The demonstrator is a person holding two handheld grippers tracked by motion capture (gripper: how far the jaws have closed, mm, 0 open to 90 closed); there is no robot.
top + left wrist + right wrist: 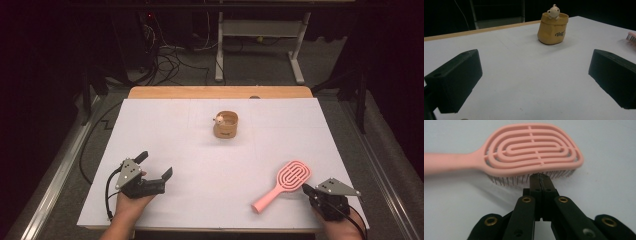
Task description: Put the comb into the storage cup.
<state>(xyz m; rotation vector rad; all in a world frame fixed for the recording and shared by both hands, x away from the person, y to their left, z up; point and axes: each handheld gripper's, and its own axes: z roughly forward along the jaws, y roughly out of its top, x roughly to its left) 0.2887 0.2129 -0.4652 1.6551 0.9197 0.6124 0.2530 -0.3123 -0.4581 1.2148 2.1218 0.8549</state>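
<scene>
A white sheet covers the wooden worktop [220, 92] in a dim room, with cables and grey desk legs on the floor beyond. The pink hairbrush [283, 184] (vented head of looping ribs, bristles facing down) lies at the near right, handle slanting toward the front edge. The right tongs [305, 189] are clenched with nothing between them, tips just at the brush head's bristle edge. The left tongs [156, 165] rest released at the near left. A tan pouch-shaped cup [226, 125] with a small figure on its rim stands mid-worktop.
</scene>
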